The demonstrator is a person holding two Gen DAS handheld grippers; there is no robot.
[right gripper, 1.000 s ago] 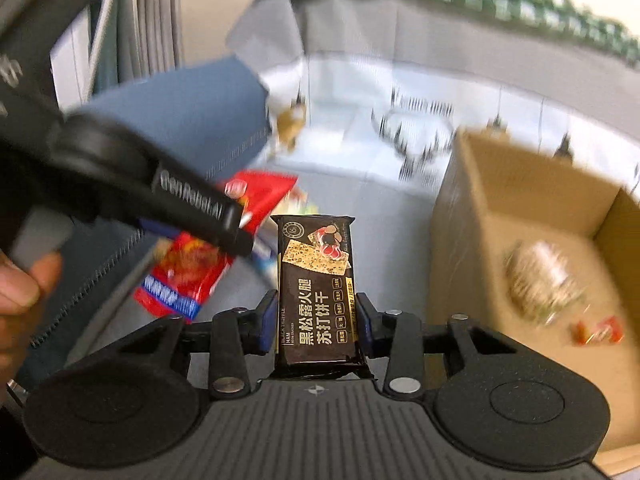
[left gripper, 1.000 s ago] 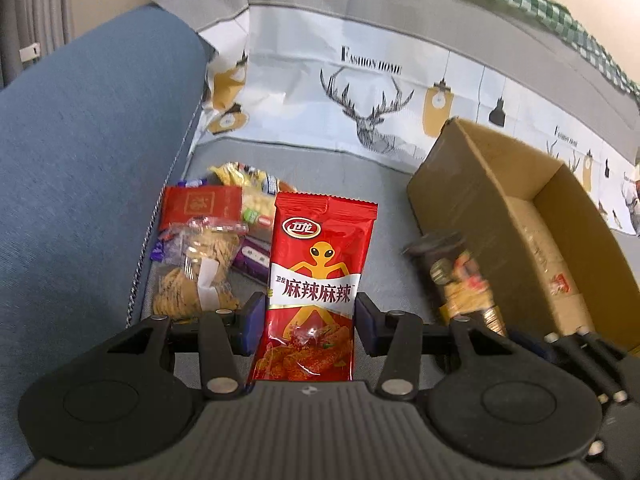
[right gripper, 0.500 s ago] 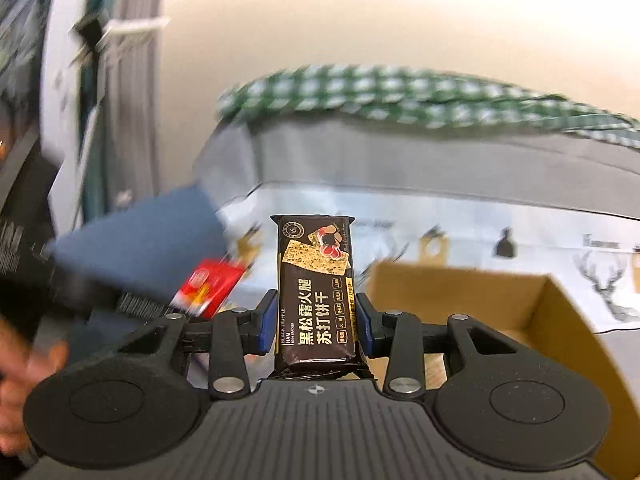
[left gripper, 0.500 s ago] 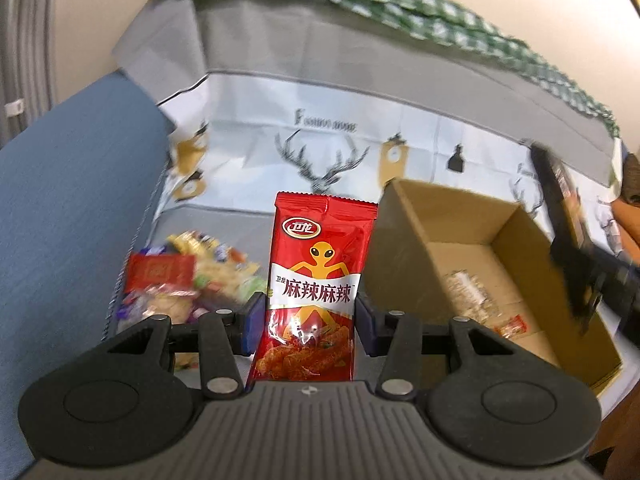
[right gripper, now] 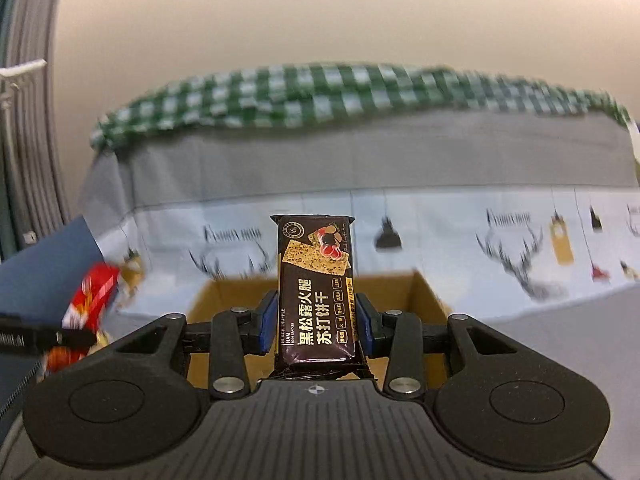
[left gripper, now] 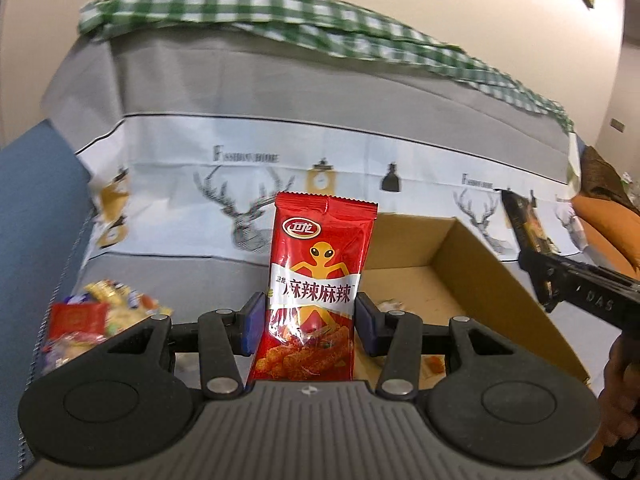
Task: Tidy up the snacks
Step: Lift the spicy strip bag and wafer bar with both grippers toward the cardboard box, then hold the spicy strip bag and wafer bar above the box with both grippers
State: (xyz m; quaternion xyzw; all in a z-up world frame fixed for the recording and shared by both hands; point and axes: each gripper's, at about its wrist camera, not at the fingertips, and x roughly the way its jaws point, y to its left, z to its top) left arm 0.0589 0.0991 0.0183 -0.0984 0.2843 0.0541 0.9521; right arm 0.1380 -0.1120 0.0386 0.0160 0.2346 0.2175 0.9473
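Note:
My left gripper (left gripper: 310, 326) is shut on a red spicy-snack packet (left gripper: 320, 276) that stands upright between its blue pads. Behind and to its right lies an open cardboard box (left gripper: 472, 264) with a few small snacks on its floor. My right gripper (right gripper: 316, 326) is shut on a black cracker packet (right gripper: 316, 292), held upright above the near side of the same cardboard box (right gripper: 424, 292). In the left wrist view the right gripper (left gripper: 532, 256) with its dark packet hangs over the box's right wall. A pile of loose snacks (left gripper: 96, 320) lies on the sofa seat at the left.
A grey sofa backrest with a deer-print cover (left gripper: 248, 208) rises behind the box. A green checked cloth (left gripper: 280, 16) lies along its top. A blue cushion (left gripper: 36, 208) stands at the left, an orange cushion (left gripper: 600, 224) at the far right. A hand (left gripper: 624, 392) holds the right gripper.
Both grippers have lifted and swung right from the snack pile toward the box, each keeping its packet. The right gripper now hangs over the box.

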